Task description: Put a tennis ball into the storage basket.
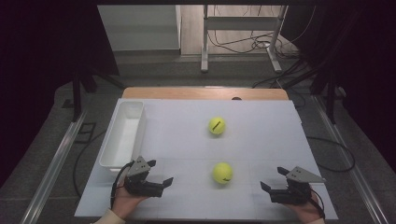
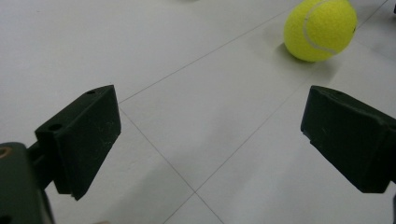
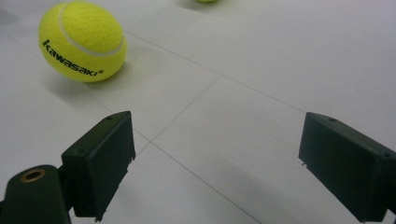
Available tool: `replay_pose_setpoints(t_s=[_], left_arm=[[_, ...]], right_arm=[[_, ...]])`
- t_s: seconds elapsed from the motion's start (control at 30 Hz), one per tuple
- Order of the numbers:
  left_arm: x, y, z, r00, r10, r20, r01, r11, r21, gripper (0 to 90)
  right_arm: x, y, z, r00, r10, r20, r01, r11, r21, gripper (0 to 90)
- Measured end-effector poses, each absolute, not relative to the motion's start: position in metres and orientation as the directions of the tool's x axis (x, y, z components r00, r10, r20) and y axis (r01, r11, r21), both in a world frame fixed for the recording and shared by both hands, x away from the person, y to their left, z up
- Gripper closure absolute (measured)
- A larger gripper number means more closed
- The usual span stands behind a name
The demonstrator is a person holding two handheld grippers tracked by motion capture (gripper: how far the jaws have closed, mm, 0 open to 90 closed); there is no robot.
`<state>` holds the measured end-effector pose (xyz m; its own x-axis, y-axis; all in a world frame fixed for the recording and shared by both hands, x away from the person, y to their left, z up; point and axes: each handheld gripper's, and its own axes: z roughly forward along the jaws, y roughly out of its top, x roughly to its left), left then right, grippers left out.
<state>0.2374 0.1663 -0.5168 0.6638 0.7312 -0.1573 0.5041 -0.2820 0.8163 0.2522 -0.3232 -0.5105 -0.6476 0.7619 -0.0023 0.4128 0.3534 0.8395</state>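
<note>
The left gripper (image 1: 159, 171), lower left of the high view, is held with jaws apart and empty. The fuzzy yellow-green tennis ball (image 1: 222, 173) at lower centre of the white bench (image 1: 261, 140) is judged light, springy and prone to rolling; opposite sides at its widest girth are best pinched. The right gripper (image 1: 274, 178), lower right, is likewise spread. The ball's underside is hidden.

- In the right gripper view, the far tennis ball (image 3: 205, 1), beyond the right gripper (image 3: 215, 158), is cut off at the top edge.
- In the high view, both hands are cut off behind the grippers.
- The far ball's (image 1: 216, 125) dark mark is too small to read.
</note>
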Motion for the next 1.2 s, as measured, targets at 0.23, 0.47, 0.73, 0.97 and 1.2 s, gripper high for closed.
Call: replay_pose_setpoints(t_s=[0.23,0.47,0.73,0.97,1.2], left_arm=[[0.238,0.162,-0.512,0.665,0.729,-0.163,0.507,-0.280,0.815,5.6],[0.240,0.153,-0.508,0.681,0.717,-0.148,0.495,-0.301,0.815,5.6],[0.244,0.147,-0.504,0.689,0.710,-0.144,0.493,-0.314,0.812,5.5],[0.248,0.143,-0.500,0.692,0.704,-0.158,0.498,-0.308,0.811,5.5],[0.252,0.132,-0.495,0.714,0.682,-0.159,0.490,-0.325,0.808,5.4]], right_arm=[[0.252,-0.323,-0.510,-0.651,0.759,-0.010,0.408,0.361,0.839,11.5],[0.252,-0.323,-0.510,-0.651,0.759,-0.011,0.408,0.362,0.838,11.6],[0.252,-0.322,-0.510,-0.655,0.755,-0.017,0.406,0.371,0.835,11.8],[0.252,-0.322,-0.510,-0.654,0.757,-0.011,0.409,0.366,0.836,11.9],[0.253,-0.323,-0.510,-0.648,0.762,-0.010,0.414,0.364,0.834,11.9]])
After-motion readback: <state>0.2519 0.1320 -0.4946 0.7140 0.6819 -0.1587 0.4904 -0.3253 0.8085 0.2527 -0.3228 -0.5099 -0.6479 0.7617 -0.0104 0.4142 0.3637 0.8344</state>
